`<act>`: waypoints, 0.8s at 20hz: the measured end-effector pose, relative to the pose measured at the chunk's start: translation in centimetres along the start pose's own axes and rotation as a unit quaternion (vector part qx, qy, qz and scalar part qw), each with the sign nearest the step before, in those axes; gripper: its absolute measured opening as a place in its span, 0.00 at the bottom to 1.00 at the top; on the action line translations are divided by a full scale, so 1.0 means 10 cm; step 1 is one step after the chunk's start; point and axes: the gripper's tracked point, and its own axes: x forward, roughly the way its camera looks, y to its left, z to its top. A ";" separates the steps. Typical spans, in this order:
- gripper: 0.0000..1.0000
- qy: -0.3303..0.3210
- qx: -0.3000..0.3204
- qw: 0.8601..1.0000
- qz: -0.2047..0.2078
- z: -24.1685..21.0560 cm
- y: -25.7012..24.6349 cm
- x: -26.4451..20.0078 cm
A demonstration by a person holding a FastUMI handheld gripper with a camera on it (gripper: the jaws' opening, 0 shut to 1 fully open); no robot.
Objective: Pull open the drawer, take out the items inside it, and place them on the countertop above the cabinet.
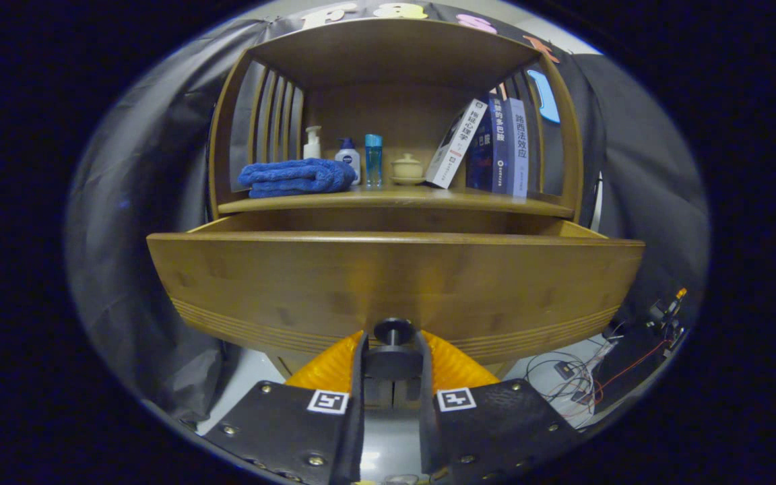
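The drawer (pixel 395 283) stands pulled out of the cabinet, its wide wooden front just ahead of the gripper (pixel 393 350). Its dark round knob (pixel 393 331) sits between the two fingers, which close on it from both sides, so the gripper is clamped on the knob. The drawer front is warm brown wood with fine grooves along its lower edge; its inside is hidden from here. Beyond it, on the countertop (pixel 395 197), lie a folded blue towel (pixel 296 176), three small bottles (pixel 347 158), a lidded cup (pixel 407 168) and leaning books (pixel 489 145)
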 end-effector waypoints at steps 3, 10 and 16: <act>0.33 0.014 -0.003 1.000 -0.005 -0.16 0.01 -0.17; 0.33 0.004 0.010 1.000 -0.008 -0.19 0.00 -0.30; 0.67 -0.012 0.017 1.000 0.013 -0.10 0.11 -0.49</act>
